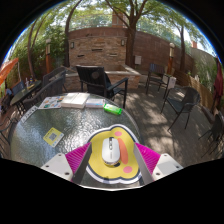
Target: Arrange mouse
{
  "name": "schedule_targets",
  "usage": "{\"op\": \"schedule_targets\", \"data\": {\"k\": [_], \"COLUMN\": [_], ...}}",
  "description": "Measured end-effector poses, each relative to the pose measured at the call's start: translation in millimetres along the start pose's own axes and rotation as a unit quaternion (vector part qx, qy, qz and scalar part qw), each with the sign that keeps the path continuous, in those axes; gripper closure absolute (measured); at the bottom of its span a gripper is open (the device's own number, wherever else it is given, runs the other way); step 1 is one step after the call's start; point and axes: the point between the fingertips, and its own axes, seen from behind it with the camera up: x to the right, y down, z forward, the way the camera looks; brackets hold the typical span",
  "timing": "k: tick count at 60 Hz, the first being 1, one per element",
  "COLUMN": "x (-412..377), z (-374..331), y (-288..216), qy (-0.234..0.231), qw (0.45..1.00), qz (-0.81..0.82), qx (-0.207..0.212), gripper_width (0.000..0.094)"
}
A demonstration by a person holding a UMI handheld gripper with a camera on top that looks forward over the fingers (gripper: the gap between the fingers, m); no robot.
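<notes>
Hand-held gripper hovers over the near end of the table, its two fingers with magenta pads splayed at about 8 and 4 o'clock of the mouse. From this view I cannot tell whether the pads press on anything or merely flank it.

Largest first: the round glass-topped patio table fills the foreground, with dark metal chairs around it at 12 and 2 o'clock and a brick wall and trees beyond. On the glass lie a white rectangular book or pad at 11 o'clock of the mouse, a small green object at 12 o'clock, and a small patterned card at 10 o'clock.

Between the fingers sits a yellow, lobed mouse mat, and on it the white computer mouse, lengthways, pointing away.

Risks, as I judge them: the glass is slick, so a nudge to the mat could slide mat and mouse together. The mouse's rounded shell could squirt out if the pads close off-centre or on its tapering end. If the fingers catch the mat's edge instead, the mat could lift and tip the mouse off.
</notes>
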Motion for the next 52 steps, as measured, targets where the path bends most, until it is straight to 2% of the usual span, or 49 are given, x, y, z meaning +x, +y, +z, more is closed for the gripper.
{"op": "schedule_targets", "data": {"k": [11, 25, 35, 52], "x": [-12, -22, -29, -37], "z": [-93, -194, -233, -251], "y": [-15, 18, 34, 51], "qy": [0.01, 0.029, 0.031, 0.021], "qw": [0.999, 0.998, 0.998, 0.998], "qz": [-0.013, -0.017, -0.019, -0.018], "qx": [0.041, 0.046, 0.051, 0.049], "gripper_width": [0.0083, 0.0084, 0.0082, 0.0079]}}
